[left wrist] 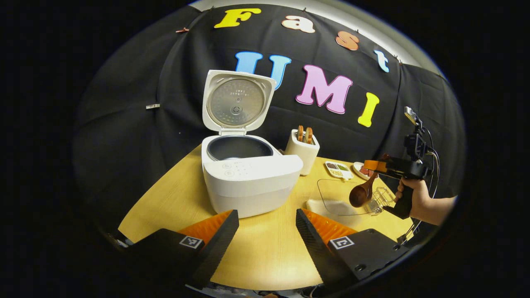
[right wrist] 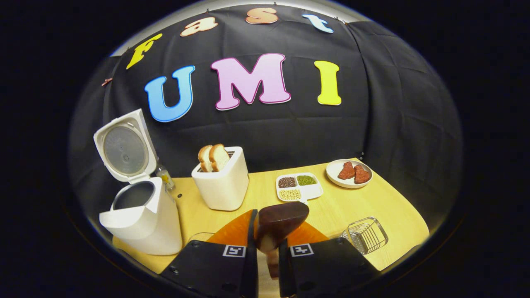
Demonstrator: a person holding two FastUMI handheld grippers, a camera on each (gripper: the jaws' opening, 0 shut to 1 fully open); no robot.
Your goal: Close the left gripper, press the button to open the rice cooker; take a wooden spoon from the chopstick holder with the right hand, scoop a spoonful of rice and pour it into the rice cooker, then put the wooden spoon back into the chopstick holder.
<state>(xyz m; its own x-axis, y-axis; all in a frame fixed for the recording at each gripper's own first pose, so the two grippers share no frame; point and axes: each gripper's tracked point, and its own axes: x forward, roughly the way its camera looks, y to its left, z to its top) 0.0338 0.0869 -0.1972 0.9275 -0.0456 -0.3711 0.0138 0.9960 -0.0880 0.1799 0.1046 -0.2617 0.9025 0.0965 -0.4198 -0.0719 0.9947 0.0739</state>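
Wooden spoon (left wrist: 362, 193), stiff and light, hangs pinched by its handle in the right hand-held gripper (right wrist: 267, 242) near the open rice cooker (left wrist: 248, 174); the left hand-held gripper (left wrist: 267, 225) gapes empty.

A black cloth wall (right wrist: 290, 132) stands behind a light wooden table (left wrist: 265, 248), evenly lit.

Each finger block of the left gripper (left wrist: 267, 225) carries a square black-and-white coded marker; it holds no letters or numbers. The right gripper (right wrist: 267, 240) carries two markers of the same kind. The rice cooker (left wrist: 248, 174) has small control-panel symbols and printing inside its lid, too small to read.
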